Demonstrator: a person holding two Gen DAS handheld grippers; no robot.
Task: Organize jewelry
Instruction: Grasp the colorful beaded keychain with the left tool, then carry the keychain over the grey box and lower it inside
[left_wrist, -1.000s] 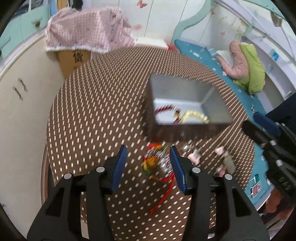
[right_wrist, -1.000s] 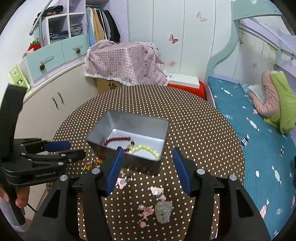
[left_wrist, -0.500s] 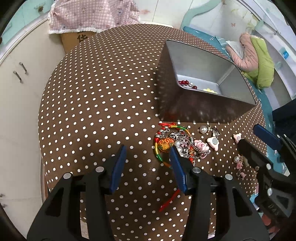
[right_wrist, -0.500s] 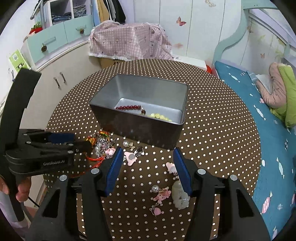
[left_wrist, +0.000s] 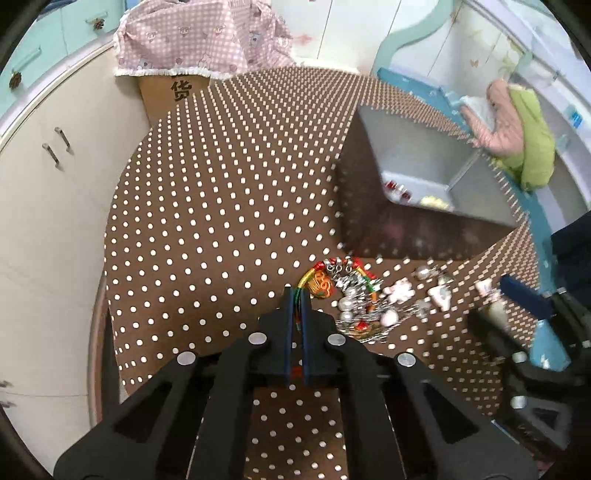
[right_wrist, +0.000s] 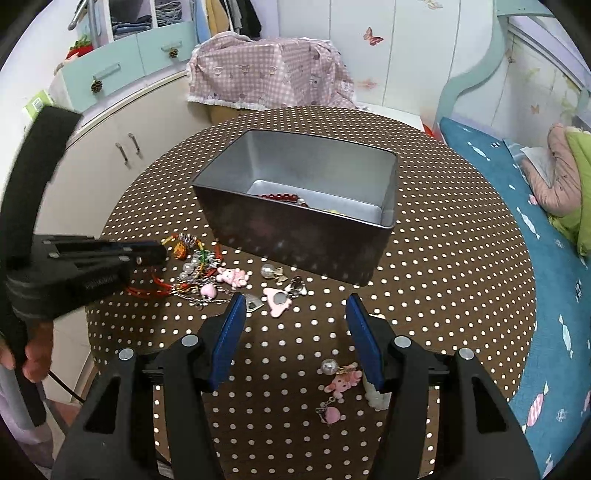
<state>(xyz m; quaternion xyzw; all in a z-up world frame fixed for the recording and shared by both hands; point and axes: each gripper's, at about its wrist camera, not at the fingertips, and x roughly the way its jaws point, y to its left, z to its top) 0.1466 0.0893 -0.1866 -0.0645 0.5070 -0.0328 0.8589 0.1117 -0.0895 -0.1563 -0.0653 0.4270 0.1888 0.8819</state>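
A grey metal box stands on the polka-dot round table and holds a red bead bracelet and yellow beads. A tangled pile of jewelry lies in front of the box, also in the left wrist view. My left gripper is shut on the multicoloured cord bracelet at the pile's left edge. My right gripper is open and empty above the table, just behind a pink charm. More pink charms lie between its fingers.
The box also shows in the left wrist view, right of centre. A cabinet stands left of the table, a covered carton behind it, a bed on the right. The table edge is near on the left.
My left gripper has closed on the multicoloured cord bracelet at the pile's edge. My right gripper has come lower and nearer to the charms, still open.
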